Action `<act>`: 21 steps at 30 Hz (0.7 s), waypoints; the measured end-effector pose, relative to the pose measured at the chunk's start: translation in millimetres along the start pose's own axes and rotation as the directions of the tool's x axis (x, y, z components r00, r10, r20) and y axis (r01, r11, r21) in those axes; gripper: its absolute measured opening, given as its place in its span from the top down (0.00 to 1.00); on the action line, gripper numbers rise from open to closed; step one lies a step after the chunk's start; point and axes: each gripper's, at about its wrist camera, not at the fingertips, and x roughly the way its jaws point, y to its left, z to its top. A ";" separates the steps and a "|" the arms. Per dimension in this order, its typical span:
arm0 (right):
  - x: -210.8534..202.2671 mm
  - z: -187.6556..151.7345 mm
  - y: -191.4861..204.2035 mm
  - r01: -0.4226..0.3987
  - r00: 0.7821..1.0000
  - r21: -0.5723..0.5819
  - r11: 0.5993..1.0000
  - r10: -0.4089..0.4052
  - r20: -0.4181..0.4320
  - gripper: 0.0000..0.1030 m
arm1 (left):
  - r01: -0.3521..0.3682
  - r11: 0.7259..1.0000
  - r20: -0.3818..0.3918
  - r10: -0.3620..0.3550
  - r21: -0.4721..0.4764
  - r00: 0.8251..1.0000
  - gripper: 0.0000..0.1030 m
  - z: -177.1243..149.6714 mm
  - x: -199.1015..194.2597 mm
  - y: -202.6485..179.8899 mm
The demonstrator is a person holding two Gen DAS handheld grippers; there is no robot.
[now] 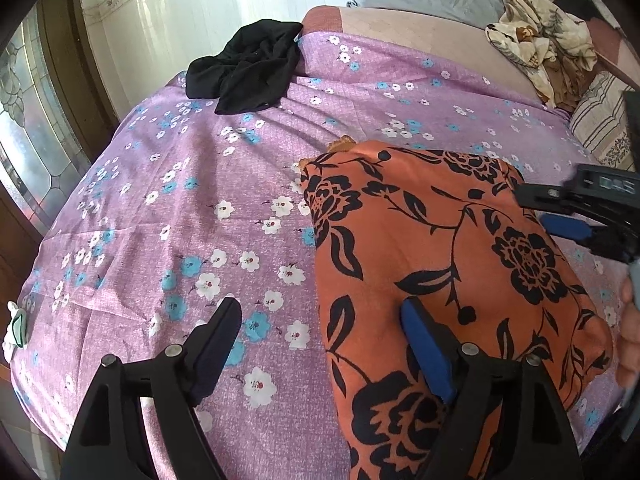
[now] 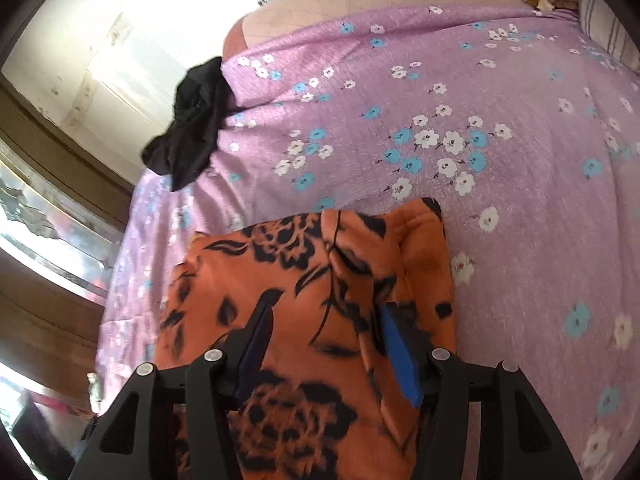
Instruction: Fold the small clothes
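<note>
— Orange cloth with black flowers, is that the piece you're folding?

— Yes. My orange garment (image 1: pixel 452 280) lies folded on the purple flowered sheet (image 1: pixel 180 208), at about four o'clock in my left wrist view and at six o'clock in my right one.

— How does your left gripper (image 1: pixel 324 320) stand?

— Spread wide, nothing pinched. Its blue-padded finger sits over the garment's left edge, its other finger over bare sheet (I cannot tell whether either touches).

— And the right?

— My right gripper (image 2: pixel 324 316) is parted too, both fingers over the orange cloth, with a raised fold between them; the pads do not press it. From the left view it comes in at three o'clock (image 1: pixel 560 220), over the garment's right edge.

— Anything else on the bed?

— A crumpled black garment (image 1: pixel 244 68) at eleven o'clock, well apart from the orange one, and a heap of patterned cloth (image 1: pixel 540 44) at one o'clock.
</note>
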 end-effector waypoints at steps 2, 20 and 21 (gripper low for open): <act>-15.1 -8.5 1.4 -0.014 1.000 0.000 1.000 0.014 0.013 0.42 | -0.004 1.000 0.004 0.004 -0.007 1.000 0.20 -0.3 -5.9 1.0; -194.0 -65.6 40.6 0.100 0.948 -0.172 0.980 -0.042 0.315 0.32 | -0.131 0.988 0.328 0.151 -0.083 0.932 0.13 12.7 -182.7 7.1; -201.1 -68.8 43.0 0.105 0.945 -0.178 0.978 -0.042 0.324 0.32 | -0.140 0.986 0.344 0.161 -0.086 0.925 0.10 12.3 -194.3 5.6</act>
